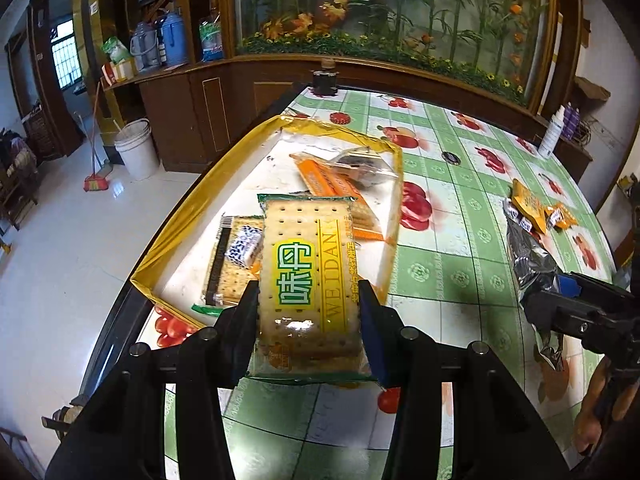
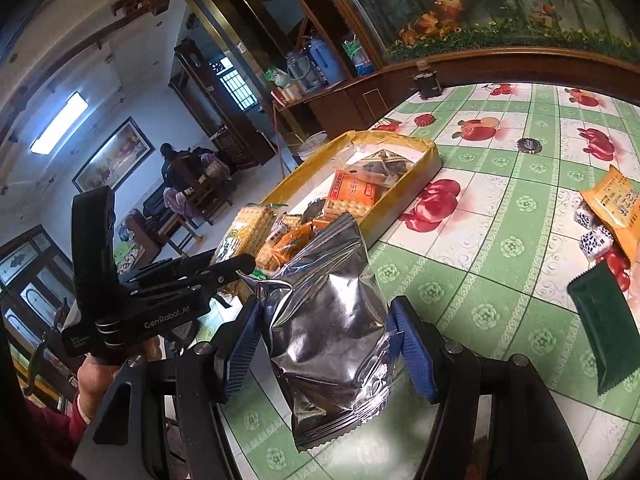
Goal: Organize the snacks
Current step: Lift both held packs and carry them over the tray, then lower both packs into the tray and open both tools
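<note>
Left gripper [image 1: 308, 304]: pinched on a cracker packet [image 1: 306, 276], a blue pad pressed against each long edge; the packet is carried clear of the tablecloth.
Cracker packet axis: the long axis runs straight ahead along the fingers, the far end already over the near corner of the gold-rimmed tray [image 1: 168, 248].
Right gripper [image 2: 326, 340]: closed on a silver foil bag [image 2: 328, 320], which bulges between the pads; the serrated bottom edge hangs toward the camera and the top points at the tray [image 2: 434, 162].
Foil bag position: held above the green fruit-print tablecloth [image 2: 500, 248], short of the tray's near long wall.
Tray contents: an orange cracker pack [image 1: 332, 184], a clear wrapped item at the far end and another cracker pack below the held one are seen lying inside.
Deciding relation: the tray lies ahead of both grippers; the left one is judged nearer, its load partly over the tray, so that packet is likely set down first.
Free space: the middle of the tray looks least crowded; the near end is already layered.
Still loose on the cloth: an orange packet [image 2: 616, 204], small blue-dotted sweets [image 2: 596, 242] and a dark green wrapper [image 2: 608, 324], well off to the right.
</note>
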Motion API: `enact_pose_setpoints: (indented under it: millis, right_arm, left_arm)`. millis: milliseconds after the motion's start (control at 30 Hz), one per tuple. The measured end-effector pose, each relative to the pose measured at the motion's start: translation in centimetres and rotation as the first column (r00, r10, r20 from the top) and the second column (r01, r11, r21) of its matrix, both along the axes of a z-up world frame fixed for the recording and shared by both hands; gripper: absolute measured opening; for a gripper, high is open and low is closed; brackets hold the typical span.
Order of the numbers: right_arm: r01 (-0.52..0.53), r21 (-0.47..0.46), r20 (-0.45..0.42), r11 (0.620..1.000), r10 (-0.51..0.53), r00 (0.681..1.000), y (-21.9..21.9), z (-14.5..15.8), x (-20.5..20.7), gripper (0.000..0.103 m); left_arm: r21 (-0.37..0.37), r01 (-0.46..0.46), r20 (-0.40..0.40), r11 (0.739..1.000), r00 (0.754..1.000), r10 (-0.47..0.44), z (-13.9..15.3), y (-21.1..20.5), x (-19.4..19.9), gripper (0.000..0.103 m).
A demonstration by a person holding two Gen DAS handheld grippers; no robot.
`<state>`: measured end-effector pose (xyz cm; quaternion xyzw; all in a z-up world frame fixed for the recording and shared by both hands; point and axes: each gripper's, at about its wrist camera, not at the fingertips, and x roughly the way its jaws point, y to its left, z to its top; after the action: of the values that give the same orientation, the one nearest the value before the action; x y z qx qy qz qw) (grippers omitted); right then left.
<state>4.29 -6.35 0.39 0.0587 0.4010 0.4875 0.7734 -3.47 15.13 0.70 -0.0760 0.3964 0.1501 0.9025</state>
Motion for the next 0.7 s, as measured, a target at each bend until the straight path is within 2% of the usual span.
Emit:
enact_pose_setpoints:
  millis: [167, 367, 533, 700]
  right_arm:
    - [0.038, 0.02, 0.002, 0.999, -0.038, 0.999, 2.0, 0.8, 2.0, 0.066]
    - [0.067, 0.058, -0.049, 0.996, -0.064, 0.997, 6.1, 1.0, 4.8, 0.066]
    - [0.063, 0.038, -0.069, 0.997, -0.06, 0.996, 10.6, 0.4, 6.8, 0.066]
    - [0.058, 0.002, -0.05, 0.998, -0.058, 0.997, 14.2, -0.2, 7.9, 0.066]
  left_arm:
    - [-0.002, -0.051, 0.008, 0.999, 0.999, 0.051, 0.3, 2.6, 0.6, 0.045]
    - [0.0, -0.079, -0.006, 0.997, 0.997, 0.079, -0.3, 4.2, 1.9, 0.045]
    - [0.011, -0.076, -0.028, 0.997, 0.997, 0.076, -1.3, 4.1, 2.7, 0.045]
    - [0.025, -0.082, -0.049, 0.996, 0.995, 0.083, -1.9, 4.4, 3.1, 0.045]
